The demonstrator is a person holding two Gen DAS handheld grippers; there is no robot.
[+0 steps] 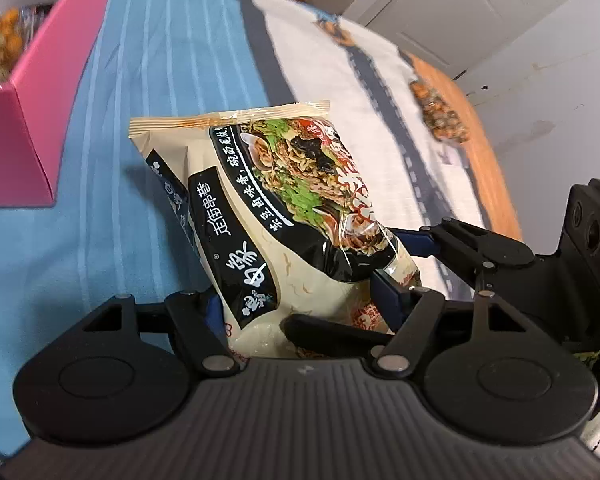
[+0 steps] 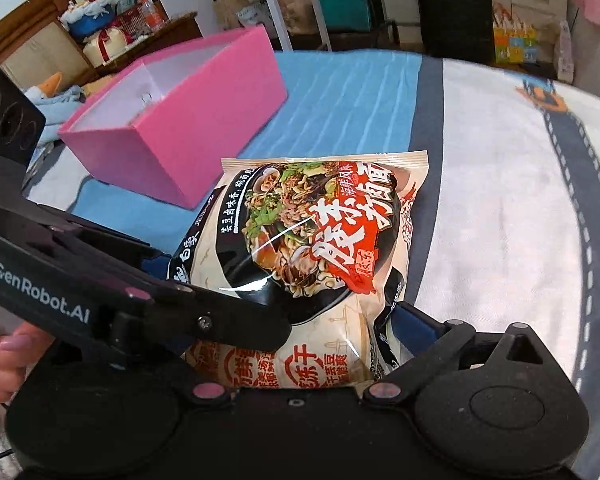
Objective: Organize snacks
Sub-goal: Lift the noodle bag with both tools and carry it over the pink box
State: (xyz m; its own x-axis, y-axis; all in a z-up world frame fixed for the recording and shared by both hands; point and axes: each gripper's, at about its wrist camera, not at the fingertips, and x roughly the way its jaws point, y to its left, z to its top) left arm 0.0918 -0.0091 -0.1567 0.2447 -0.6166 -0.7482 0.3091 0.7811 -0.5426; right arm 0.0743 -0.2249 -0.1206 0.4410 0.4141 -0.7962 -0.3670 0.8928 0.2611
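Bedroom setting: a bed spread with a blue-striped and white road-print cover (image 2: 500, 200). Item: one instant noodle packet (image 2: 312, 248), raised off the cover and tilted, near the open pink box (image 2: 204, 128), judged its destination. Left gripper (image 1: 300, 300) clamped the packet's lower end, carrying it. Right gripper (image 2: 292, 320) stood at its widest, straddling the same packet, its right pad against the edge, apparently steadying.

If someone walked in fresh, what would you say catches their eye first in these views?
The glossy instant noodle packet fills the centre, with both the left gripper and right gripper around its near end. Behind it to the left, a bright pink box sits open on the blue striped cloth.
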